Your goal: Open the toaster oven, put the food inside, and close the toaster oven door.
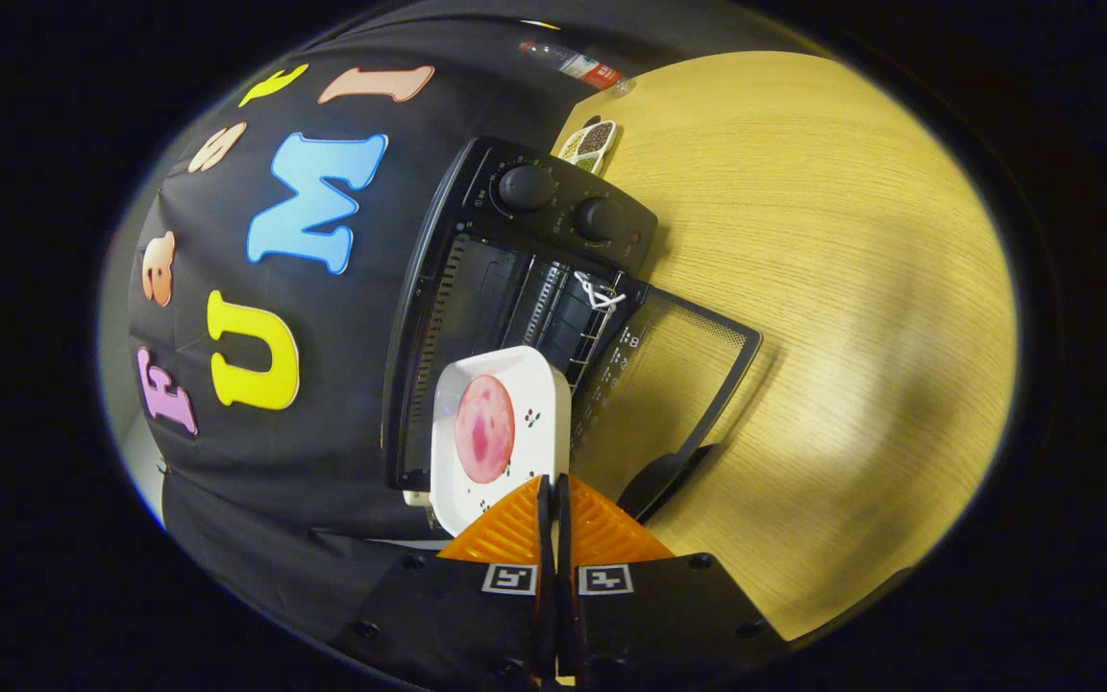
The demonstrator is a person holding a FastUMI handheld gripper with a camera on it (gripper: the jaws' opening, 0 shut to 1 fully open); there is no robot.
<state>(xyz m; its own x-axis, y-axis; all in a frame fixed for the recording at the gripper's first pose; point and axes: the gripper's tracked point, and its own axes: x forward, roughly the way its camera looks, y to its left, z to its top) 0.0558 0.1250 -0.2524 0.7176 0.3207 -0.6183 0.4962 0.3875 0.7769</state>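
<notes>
We see the gripper (553,490) with its two fingers drawn close together, only a thin slit between them, and they pinch the near rim of a white plate (534,384) so that the plate stands out just ahead of the tips. On the plate lies the food, a round pink slice (484,429) with darker red blotches, resting flat near the plate's middle; small printed sprigs dot the plate's surface beside it. The whole view is rolled sideways, so the wooden table (832,288) runs up one side and the booth's black cloth wall stands on the other. Just beyond the plate is the black toaster oven (477,279), its door (678,384) swung fully open and lying flat on the table, the glass pane showing the wood grain through it and the door's handle (664,476) close beside the fingers. The plate's far edge overlaps the oven's mouth, and it may already be partly inside, though we cannot tell for sure from this angle. Inside the cavity we make out a wire rack (573,317). Two round knobs (563,204) sit on the control panel. Farther off on the table lie a small divided dish of grains (590,144) and a plastic bottle (578,65) on its side.
</notes>
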